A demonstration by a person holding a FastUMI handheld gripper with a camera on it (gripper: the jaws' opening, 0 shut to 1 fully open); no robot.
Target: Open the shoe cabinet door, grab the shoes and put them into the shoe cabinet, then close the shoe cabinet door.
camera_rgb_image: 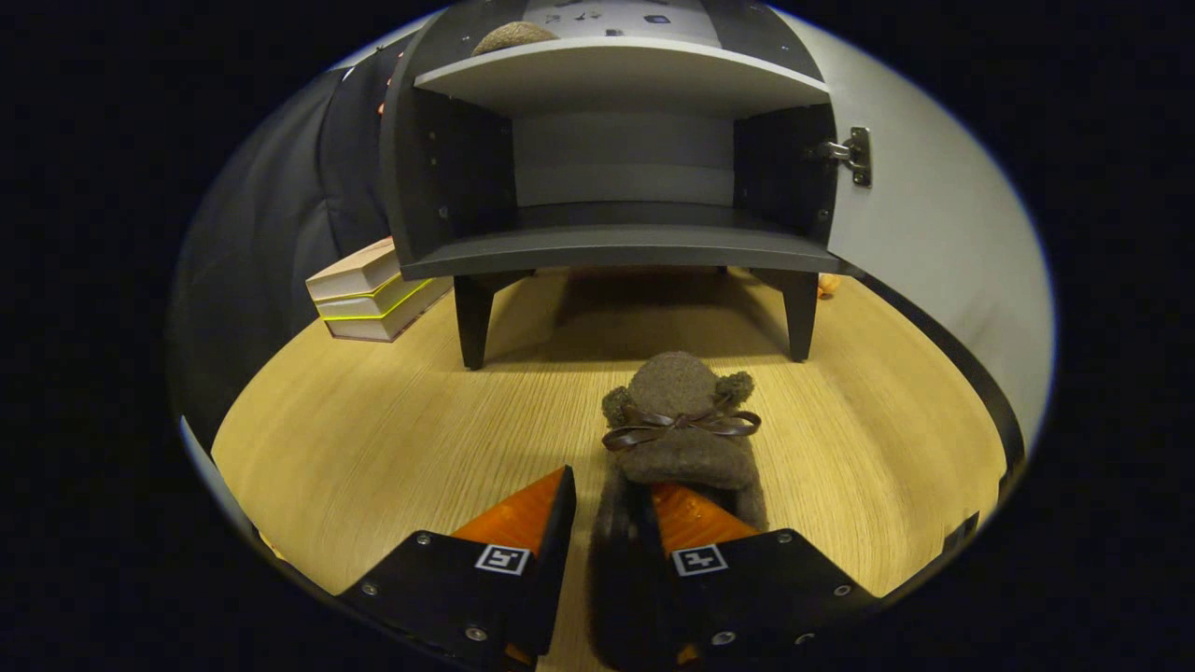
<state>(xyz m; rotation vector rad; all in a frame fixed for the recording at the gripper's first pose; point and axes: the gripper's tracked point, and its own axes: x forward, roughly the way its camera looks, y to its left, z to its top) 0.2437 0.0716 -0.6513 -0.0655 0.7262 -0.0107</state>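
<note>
The shoe (686, 425) — a brown fuzzy slipper-boot with a dark ribbon bow and two pompoms — stands on the wooden floor (392, 439) in front of the shoe cabinet (616, 140), toe towards it. Your gripper (611, 499) has its fingers straddling the near side wall of the shoe's opening: the right finger (695, 518) is down inside the opening, the left finger (527, 509) is outside, with the fuzzy wall between them. The jaws are only narrowly apart, but you cannot tell whether both fingers press on the wall; a slim gap shows beside the left one.

The cabinet stands on short dark legs beyond the shoe, well apart from it, and its door (924, 233) is swung open to the right, the hinge (854, 154) in plain sight. The lower compartment lies open to you. On the shelf above, the top of another brown fuzzy thing (513, 37) peeks over the edge. Left of the cabinet, just beside its leg, a stack of books (373, 294) lies on the floor.
</note>
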